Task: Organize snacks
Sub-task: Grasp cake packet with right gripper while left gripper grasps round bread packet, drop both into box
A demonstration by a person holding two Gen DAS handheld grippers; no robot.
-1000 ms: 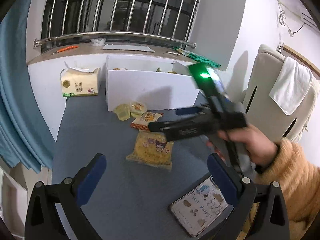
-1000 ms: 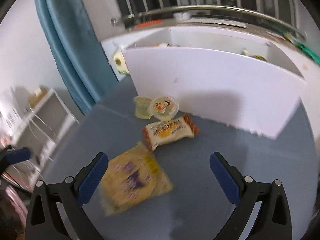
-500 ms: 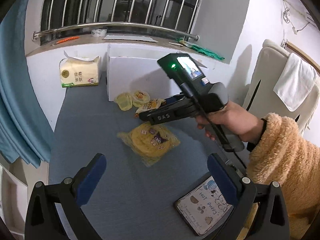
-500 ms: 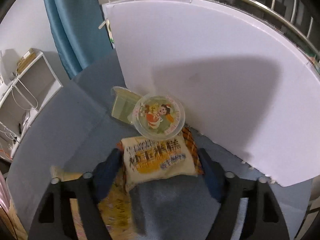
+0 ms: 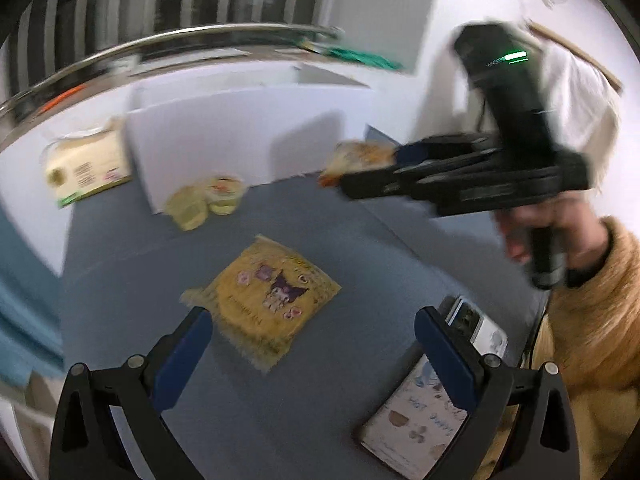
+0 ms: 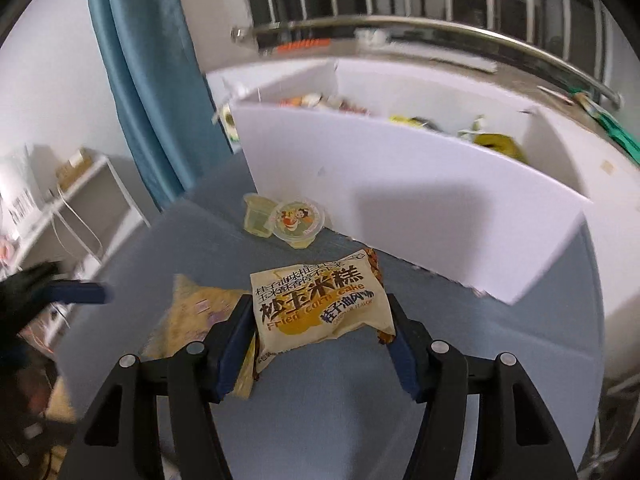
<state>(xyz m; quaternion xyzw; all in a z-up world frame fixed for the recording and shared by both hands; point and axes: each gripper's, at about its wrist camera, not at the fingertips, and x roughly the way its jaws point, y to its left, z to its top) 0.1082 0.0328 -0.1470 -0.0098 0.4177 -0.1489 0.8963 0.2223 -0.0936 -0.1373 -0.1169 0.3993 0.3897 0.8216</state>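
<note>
My right gripper [image 6: 322, 330] is shut on a white and orange fried corn cake packet [image 6: 320, 304] and holds it above the grey table; it also shows in the left wrist view [image 5: 360, 156], lifted near the white box. A yellow Kuromi snack bag [image 5: 266, 298] lies flat on the table just ahead of my open, empty left gripper [image 5: 312, 344]. Two jelly cups [image 6: 294, 220] sit against the front wall of the white divided box [image 6: 400, 192], which holds several snacks.
A tissue pack [image 5: 84, 168] stands left of the box. A white card with drawings [image 5: 420, 420] and a phone [image 5: 472, 324] lie at the table's right front edge. A blue curtain [image 6: 144, 100] and a white shelf [image 6: 76, 200] are to the left.
My right gripper closed on the corn cake packet and lifted it off the table, up and to the right. My left gripper moved closer over the yellow bag.
</note>
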